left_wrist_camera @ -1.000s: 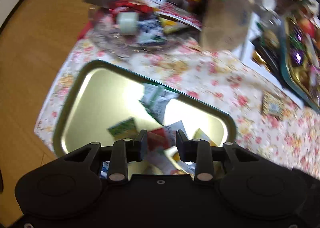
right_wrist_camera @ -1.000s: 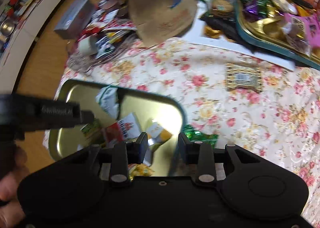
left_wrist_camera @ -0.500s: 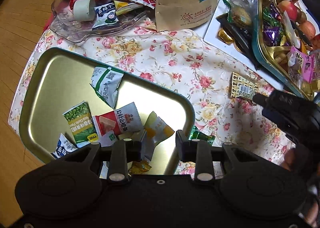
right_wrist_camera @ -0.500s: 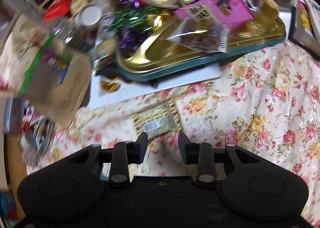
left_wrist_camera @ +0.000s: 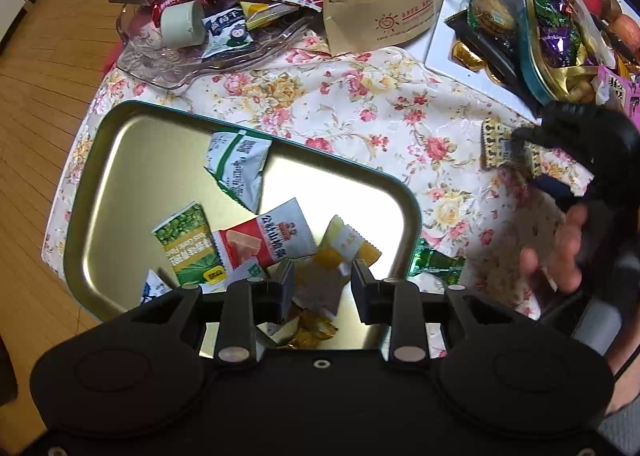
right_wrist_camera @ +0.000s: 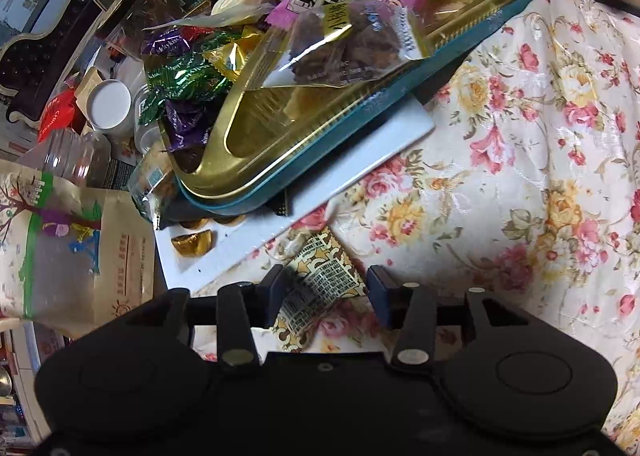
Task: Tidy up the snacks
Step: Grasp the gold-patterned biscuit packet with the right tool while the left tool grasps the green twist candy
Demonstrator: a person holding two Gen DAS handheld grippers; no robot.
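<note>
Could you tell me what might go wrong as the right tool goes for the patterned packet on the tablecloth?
The right tool has just been opening, with the flat patterned packet between its jaws but not gripped. The packet lies flat on the soft floral tablecloth, so the fingers may pinch cloth with it. The white board under the crowded gold tin sits close and could get nudged.

Left tool hangs with jaws apart over the gold tray, snack packets piled at lower centre. At right, the right tool meets a patterned packet on the floral surface.
</note>
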